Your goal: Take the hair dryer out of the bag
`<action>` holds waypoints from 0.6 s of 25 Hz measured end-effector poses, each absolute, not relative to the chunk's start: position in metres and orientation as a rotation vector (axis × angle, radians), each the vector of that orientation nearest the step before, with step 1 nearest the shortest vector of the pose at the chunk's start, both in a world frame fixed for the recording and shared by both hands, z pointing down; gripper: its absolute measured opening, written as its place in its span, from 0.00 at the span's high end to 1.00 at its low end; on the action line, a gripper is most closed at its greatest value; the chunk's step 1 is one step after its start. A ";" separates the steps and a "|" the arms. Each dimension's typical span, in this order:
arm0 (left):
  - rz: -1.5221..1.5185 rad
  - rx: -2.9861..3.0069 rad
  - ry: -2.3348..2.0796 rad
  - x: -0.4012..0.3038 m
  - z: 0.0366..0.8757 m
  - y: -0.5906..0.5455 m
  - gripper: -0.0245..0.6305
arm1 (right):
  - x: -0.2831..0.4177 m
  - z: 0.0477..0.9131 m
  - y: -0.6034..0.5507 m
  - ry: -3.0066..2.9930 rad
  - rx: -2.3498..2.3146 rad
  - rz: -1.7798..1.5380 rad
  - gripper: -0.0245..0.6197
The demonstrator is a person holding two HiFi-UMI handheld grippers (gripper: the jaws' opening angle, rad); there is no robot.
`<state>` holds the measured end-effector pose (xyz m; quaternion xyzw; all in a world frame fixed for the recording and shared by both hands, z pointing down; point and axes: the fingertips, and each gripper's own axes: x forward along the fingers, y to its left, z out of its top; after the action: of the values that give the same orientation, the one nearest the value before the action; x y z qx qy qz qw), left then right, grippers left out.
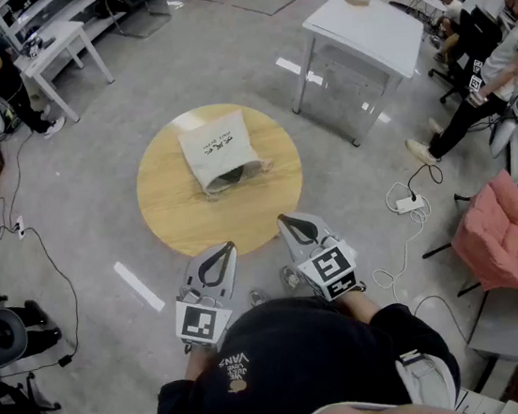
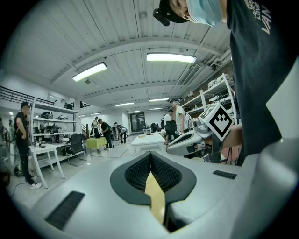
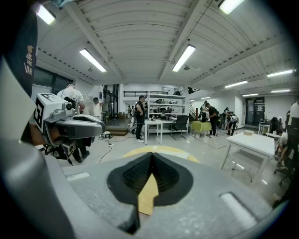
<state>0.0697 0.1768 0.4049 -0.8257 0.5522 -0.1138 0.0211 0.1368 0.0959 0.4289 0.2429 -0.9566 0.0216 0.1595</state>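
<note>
Grey concrete floor (image 1: 95,185) fills most of the head view, and at its centre stands a round wooden table (image 1: 170,213) with a white cloth bag (image 1: 217,150) lying flat on it, slightly above and right of the table's middle. The bag has dark print on its upper face. Its mouth is turned toward the lower edge of the frame, that is, toward the person, which probably makes it easier to reach into from where they stand. The cloth looks soft and slack and bulges a little near the opening. Of the hair dryer (image 1: 228,176) only a dark shape shows inside that gaping mouth, so it appears to be still in the bag and its form cannot be made out. Both tools sit low in the frame, short of the table's near rim and well apart from the bag. The left gripper (image 1: 219,250) and the right gripper (image 1: 289,221) lie side by side with their tips aimed at the table, a stance that reads as a start before any reach. Each gripper's own view shows its jaws pressed together with nothing between them. A white table (image 1: 377,25) stands at the upper right.
</note>
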 end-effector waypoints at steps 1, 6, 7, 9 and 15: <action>-0.348 -2.563 1.726 0.068 0.401 0.177 0.95 | 0.136 0.429 0.097 -2.731 0.698 0.062 0.97; -0.277 -2.597 1.828 0.062 0.393 0.181 0.95 | 0.131 0.429 0.103 -2.731 0.708 0.062 0.97; -0.274 -2.600 1.827 0.061 0.393 0.183 0.95 | 0.130 0.429 0.105 -2.728 0.713 0.068 0.97; -0.273 -2.602 1.816 0.058 0.393 0.186 0.95 | 0.130 0.428 0.107 -2.734 0.734 0.092 0.97; -0.270 -2.615 1.800 0.048 0.398 0.191 0.95 | 0.125 0.431 0.111 -2.756 0.783 0.146 0.96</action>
<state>0.0483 0.1909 0.3975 -0.8206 0.5647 -0.0846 -0.0224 0.1253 0.1114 0.4306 0.2704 -0.9518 0.0505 0.1357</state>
